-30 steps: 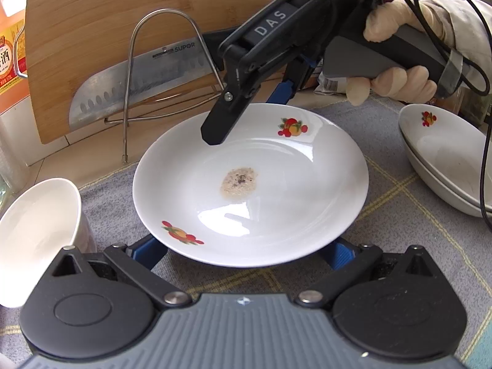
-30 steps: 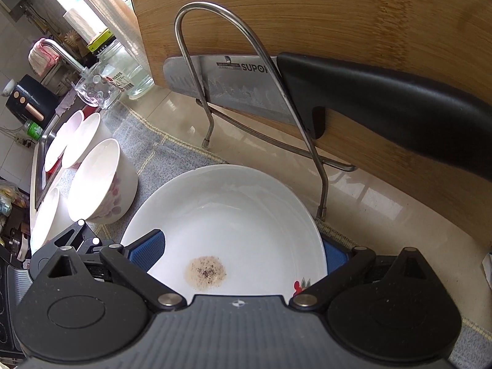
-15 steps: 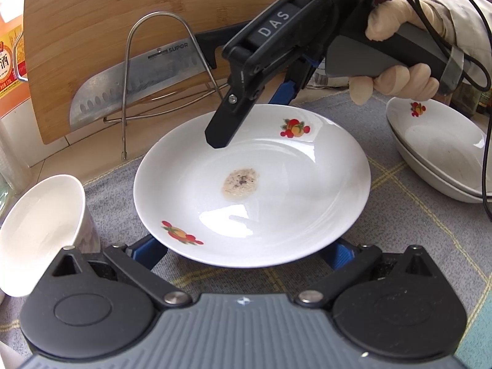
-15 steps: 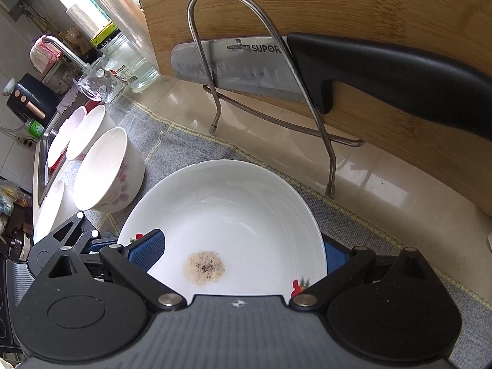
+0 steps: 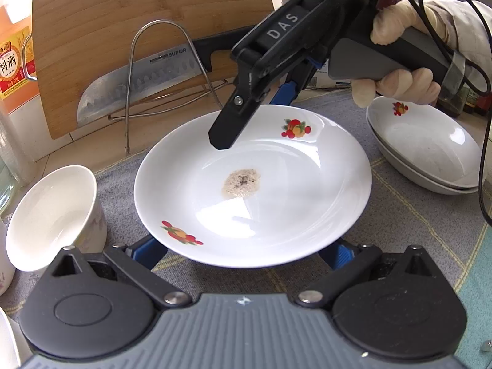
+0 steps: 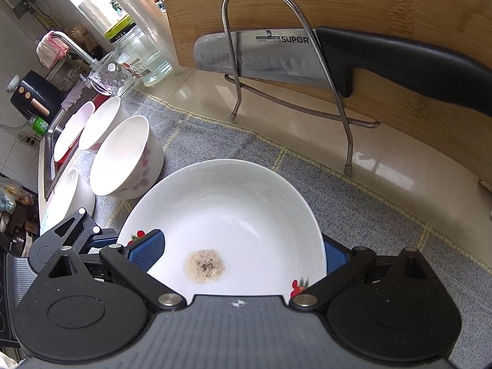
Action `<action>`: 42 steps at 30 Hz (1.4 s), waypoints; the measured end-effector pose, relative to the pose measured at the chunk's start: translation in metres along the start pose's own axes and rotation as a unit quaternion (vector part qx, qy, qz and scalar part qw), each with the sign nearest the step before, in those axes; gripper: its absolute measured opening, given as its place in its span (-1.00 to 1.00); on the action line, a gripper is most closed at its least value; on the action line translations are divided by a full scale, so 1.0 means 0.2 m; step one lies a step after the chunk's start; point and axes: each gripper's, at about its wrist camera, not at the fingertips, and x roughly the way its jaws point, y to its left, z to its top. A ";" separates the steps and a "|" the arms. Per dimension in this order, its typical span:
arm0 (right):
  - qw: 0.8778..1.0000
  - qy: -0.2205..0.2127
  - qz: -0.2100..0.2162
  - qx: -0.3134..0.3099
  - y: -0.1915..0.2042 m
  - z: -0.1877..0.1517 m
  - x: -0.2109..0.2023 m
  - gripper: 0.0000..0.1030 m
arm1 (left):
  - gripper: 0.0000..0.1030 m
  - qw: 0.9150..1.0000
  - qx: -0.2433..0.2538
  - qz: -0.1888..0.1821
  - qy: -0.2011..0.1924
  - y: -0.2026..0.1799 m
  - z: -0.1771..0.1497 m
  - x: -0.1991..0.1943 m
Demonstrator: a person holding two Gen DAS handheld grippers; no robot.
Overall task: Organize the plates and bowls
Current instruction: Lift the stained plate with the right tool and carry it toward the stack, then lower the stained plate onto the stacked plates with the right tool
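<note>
Left wrist view: left gripper [image 5: 244, 250] jaws spread wide, blue pads straddling the near edge of the white plate [image 5: 307, 203] — contact with the rim cannot be told. Plate lies on the grey mat [image 5: 409, 215], brown speckled stain [image 5: 242, 183] at centre. Right gripper [image 5: 261, 104] comes over the far rim, held by a gloved hand [image 5: 399, 83]. Left of the plate, a white bowl [image 5: 52, 212]; to the right, two stacked dishes [image 5: 427, 147]. Behind: wire rack [image 5: 163, 77], knife [image 5: 144, 80], wooden cutting board [image 5: 138, 15], orange bottle [image 5: 13, 61].

Right wrist view: right gripper [image 6: 243, 253] jaws wide apart, one pad over the plate [image 6: 240, 212], the other beyond its rim — gripping nothing visibly. Four white bowls [image 6: 126, 156] crowd the left by the sink [image 6: 49, 153]. Glass jar [image 6: 144, 58] and faucet [image 6: 70, 44] behind; pale stone counter [image 6: 292, 123] beyond the mat.
</note>
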 end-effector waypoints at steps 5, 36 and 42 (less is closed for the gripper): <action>1.000 -0.004 0.000 -0.005 0.04 -0.03 -0.04 1.00 | 0.98 1.000 -0.007 -0.010 0.000 0.02 0.01 -0.02; 0.998 -0.047 -0.032 0.022 0.11 -0.30 -0.33 1.00 | 0.98 0.997 0.032 -0.066 -0.002 -0.11 0.08 -0.06; 0.996 -0.063 -0.041 0.037 0.09 -0.40 -0.43 1.00 | 0.98 0.996 0.050 -0.078 -0.002 -0.19 0.13 -0.07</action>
